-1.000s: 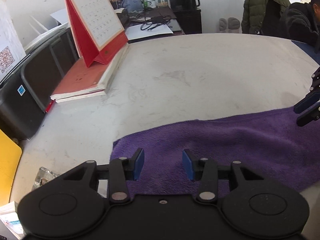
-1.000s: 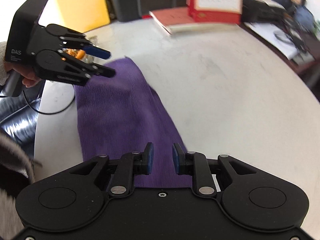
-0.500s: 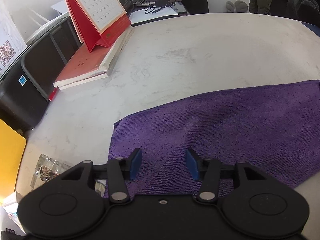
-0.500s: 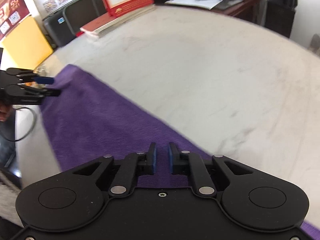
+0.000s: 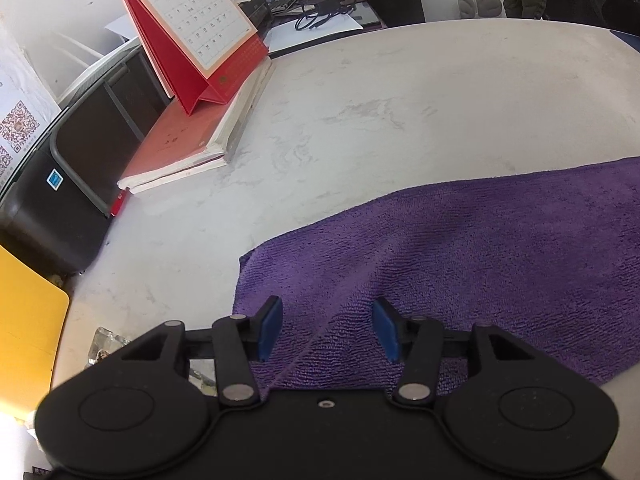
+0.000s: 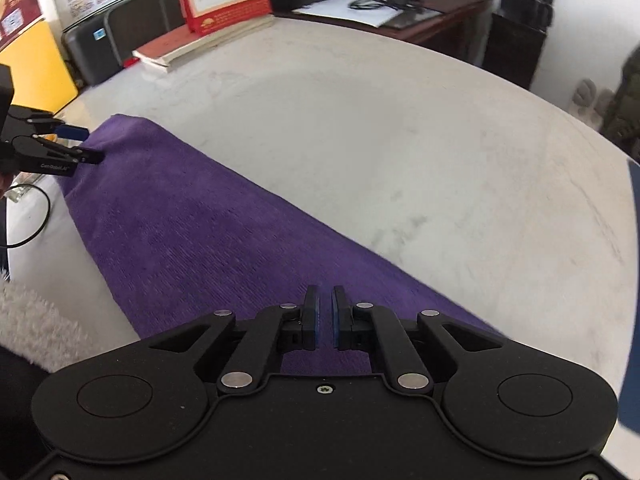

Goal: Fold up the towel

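On table (image 5: pixel 400 92), towel (image 5: pixel 460 256) lengthwise left-right

Left wrist view: close above the purple towel's (image 5: pixel 460 248) left end, facing the desk calendar (image 5: pixel 192 28). Right wrist view: low over its other end, facing the left gripper (image 6: pixel 86 144). Shared: towel, calendar, round table (image 6: pixel 360 128).

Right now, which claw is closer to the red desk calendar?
Left. The left claw hangs over the purple towel's end nearest the calendar; the right claw is over the towel's opposite end, farther away.
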`<action>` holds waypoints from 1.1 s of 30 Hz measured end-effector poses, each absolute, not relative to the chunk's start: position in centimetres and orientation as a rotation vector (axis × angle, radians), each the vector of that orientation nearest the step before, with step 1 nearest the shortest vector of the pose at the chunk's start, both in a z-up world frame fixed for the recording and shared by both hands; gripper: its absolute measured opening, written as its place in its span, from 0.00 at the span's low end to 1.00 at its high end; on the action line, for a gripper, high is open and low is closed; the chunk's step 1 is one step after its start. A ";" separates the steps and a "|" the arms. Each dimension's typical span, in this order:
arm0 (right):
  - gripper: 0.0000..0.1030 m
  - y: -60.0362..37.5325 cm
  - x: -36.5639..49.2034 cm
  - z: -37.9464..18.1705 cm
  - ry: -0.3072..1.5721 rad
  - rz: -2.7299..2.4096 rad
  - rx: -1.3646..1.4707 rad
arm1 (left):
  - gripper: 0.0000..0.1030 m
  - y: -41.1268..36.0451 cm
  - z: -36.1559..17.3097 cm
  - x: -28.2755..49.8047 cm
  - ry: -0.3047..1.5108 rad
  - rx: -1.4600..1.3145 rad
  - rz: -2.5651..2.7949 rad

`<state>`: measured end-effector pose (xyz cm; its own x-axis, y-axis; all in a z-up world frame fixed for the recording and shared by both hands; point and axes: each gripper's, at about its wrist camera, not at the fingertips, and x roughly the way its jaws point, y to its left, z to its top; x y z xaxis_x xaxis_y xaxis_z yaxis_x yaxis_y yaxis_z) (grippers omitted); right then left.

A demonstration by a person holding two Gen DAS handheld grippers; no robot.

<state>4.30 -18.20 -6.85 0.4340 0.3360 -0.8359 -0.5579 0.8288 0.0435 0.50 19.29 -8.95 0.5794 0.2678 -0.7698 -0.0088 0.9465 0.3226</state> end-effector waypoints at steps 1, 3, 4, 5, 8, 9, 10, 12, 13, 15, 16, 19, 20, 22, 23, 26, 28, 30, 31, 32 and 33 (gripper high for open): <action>0.04 -19.1 4.1 -7.1 0.992 0.534 -0.245 | 0.46 19.3 -9.0 0.6 0.942 0.297 0.164; 0.04 -20.8 3.9 -8.0 1.035 0.483 -0.243 | 0.46 19.1 -9.0 0.7 0.943 0.301 0.158; 0.04 -21.4 3.9 -8.2 1.029 0.494 -0.224 | 0.45 19.0 -9.0 0.8 0.943 0.305 0.154; 0.04 -22.0 3.8 -8.3 1.022 0.505 -0.204 | 0.45 18.8 -9.0 0.8 0.944 0.314 0.149; 0.04 -22.5 3.9 -8.1 1.025 0.505 -0.290 | 0.45 18.3 -9.0 0.9 0.943 0.334 0.138; 0.04 -23.0 4.1 -8.1 1.025 0.508 -0.286 | 0.45 18.1 -8.9 0.8 0.944 0.330 0.130; 0.03 -23.6 4.2 -8.1 1.025 0.510 -0.281 | 0.45 17.9 -8.8 0.8 0.946 0.326 0.123; 0.03 -24.5 4.5 -8.1 1.024 0.508 -0.279 | 0.45 17.4 -8.8 0.7 0.949 0.316 0.107; 0.03 -25.0 4.6 -8.1 1.025 0.494 -0.297 | 0.45 17.1 -8.9 0.6 0.949 0.317 0.103; 0.04 -26.0 4.8 -8.0 1.029 0.469 -0.309 | 0.45 16.6 -8.9 0.4 0.949 0.313 0.097; 0.04 -26.5 4.9 -7.9 1.032 0.457 -0.308 | 0.45 16.5 -8.9 0.3 0.949 0.306 0.095; 0.04 -27.1 5.4 -7.7 1.050 0.424 -0.321 | 0.45 16.5 -8.6 0.2 0.943 0.312 0.101; 0.04 -27.1 5.6 -7.7 1.058 0.413 -0.328 | 0.45 16.6 -8.3 0.2 0.933 0.325 0.108; 0.07 -25.9 5.8 -7.1 1.053 0.417 -0.360 | 0.45 17.3 -7.4 0.8 0.905 0.332 0.125; 0.08 -25.3 5.9 -6.8 1.049 0.419 -0.376 | 0.45 17.7 -7.0 1.1 0.891 0.335 0.134; 0.17 -21.9 6.5 -6.1 1.003 0.519 -0.362 | 0.45 18.4 -6.5 2.7 0.875 0.343 0.131; 0.19 -19.5 7.0 -6.1 0.983 0.584 -0.354 | 0.44 18.4 -6.9 3.7 0.882 0.353 0.097; 0.19 -17.0 7.4 -6.5 0.972 0.651 -0.339 | 0.45 18.0 -7.7 4.3 0.900 0.365 0.054; 0.19 -16.1 7.5 -6.8 0.972 0.678 -0.333 | 0.45 17.8 -8.1 4.4 0.909 0.383 0.037; 0.19 -15.2 7.6 -7.0 0.973 0.705 -0.327 | 0.45 17.6 -8.8 4.5 0.921 0.401 0.024; 0.19 -14.4 7.5 -7.4 0.976 0.724 -0.343 | 0.45 17.5 -9.1 4.4 0.926 0.409 0.022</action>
<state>7.54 -14.44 -7.42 0.3545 0.3996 -0.8454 -0.6926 0.7196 0.0497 4.44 17.51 -9.06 0.6067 0.1926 -0.7713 0.1551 0.9229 0.3524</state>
